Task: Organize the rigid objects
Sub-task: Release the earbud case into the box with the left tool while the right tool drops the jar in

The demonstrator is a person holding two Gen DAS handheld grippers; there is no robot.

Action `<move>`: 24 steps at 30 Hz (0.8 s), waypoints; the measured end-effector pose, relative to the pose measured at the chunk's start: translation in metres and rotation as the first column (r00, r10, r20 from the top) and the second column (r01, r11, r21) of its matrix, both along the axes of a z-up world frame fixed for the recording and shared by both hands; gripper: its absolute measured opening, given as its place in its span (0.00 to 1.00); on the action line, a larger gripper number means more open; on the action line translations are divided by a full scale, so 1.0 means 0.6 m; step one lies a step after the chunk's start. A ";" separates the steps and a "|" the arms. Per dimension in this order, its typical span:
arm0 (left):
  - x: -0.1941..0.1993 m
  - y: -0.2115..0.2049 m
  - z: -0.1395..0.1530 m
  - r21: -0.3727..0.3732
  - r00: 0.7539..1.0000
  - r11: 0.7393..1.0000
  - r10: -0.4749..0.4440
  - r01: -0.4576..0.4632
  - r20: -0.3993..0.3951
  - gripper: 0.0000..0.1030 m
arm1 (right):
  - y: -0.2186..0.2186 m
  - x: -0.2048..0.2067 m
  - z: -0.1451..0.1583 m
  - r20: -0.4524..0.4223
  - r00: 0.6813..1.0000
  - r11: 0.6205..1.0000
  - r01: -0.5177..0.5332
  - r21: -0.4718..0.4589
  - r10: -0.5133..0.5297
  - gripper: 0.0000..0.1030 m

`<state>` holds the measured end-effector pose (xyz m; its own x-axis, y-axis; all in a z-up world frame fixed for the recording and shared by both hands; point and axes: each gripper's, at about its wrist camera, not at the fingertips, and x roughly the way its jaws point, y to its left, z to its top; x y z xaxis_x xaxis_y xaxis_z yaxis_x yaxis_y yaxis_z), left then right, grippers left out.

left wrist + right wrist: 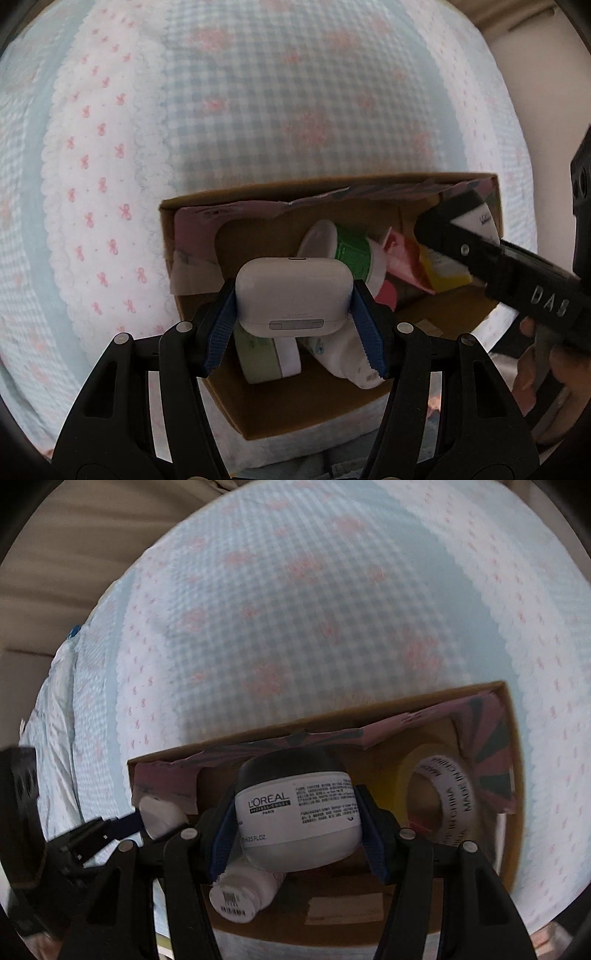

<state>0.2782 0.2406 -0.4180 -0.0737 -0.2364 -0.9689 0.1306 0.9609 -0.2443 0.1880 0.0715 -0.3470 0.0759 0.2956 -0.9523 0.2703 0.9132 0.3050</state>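
Setting: a shallow brown cardboard box (pixel 280 417) rests on a quilted bed cover of pale blue gingham with pink bows (pixel 110 155); both wrist views look steeply down into it.
Left gripper (pixel 293 295): closed on a white rounded plastic earbud case (pixel 291 295); the blue ribbed pads (pixel 221 325) press its two short sides, and the case hangs above the box's interior.
Right gripper (pixel 297 812): closed on a white cosmetic jar with a black lid and printed label (pixel 295 812); the jar is clamped at its flanks, lid pointing away from the camera, over the box's middle.
Box contents, left view: a white and green cup lying on its side (pixel 343 247), a round pale green tin (pixel 258 362), a white tube (pixel 351 365) and a red and yellow packet (pixel 424 266).
Box contents, right view: a roll of yellow tape with a printed white core (pixel 439 797) near the right wall, and a small white bottle with a barcode on its end (pixel 240 893) beneath the jar.
Step in hand: delivery, judged from both loads being held over the open box, neither yet resting in it.
Next move: each gripper probably needs to lower its item to a free patch of cardboard, then part its jaws.
Requirement: the two grippers hang near each other over one box, so the placements call for separate spots; the bare floor at the near edge (pixel 343 908) looks most available.
Risk: the jar could roll once freed.
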 end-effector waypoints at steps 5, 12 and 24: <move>-0.005 -0.019 0.010 0.046 0.997 0.997 -0.061 0.059 0.052 0.99 | 0.000 0.005 -0.002 0.003 1.000 1.000 0.012 -0.006 -0.012 0.83; -0.024 -0.021 0.025 0.044 0.994 0.996 -0.085 0.083 0.066 1.00 | -0.014 0.002 0.011 -0.001 1.000 0.999 0.026 -0.029 -0.026 0.99; -0.086 -0.019 0.114 0.037 0.985 0.999 -0.044 0.038 0.166 1.00 | -0.015 -0.050 0.097 0.086 0.996 0.999 0.030 -0.045 -0.026 0.99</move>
<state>0.2265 0.2293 -0.3496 0.0809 -0.2037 -0.9757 0.2061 0.9612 -0.1836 0.1582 0.0623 -0.2886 0.1652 0.2483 -0.9545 0.2709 0.9191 0.2860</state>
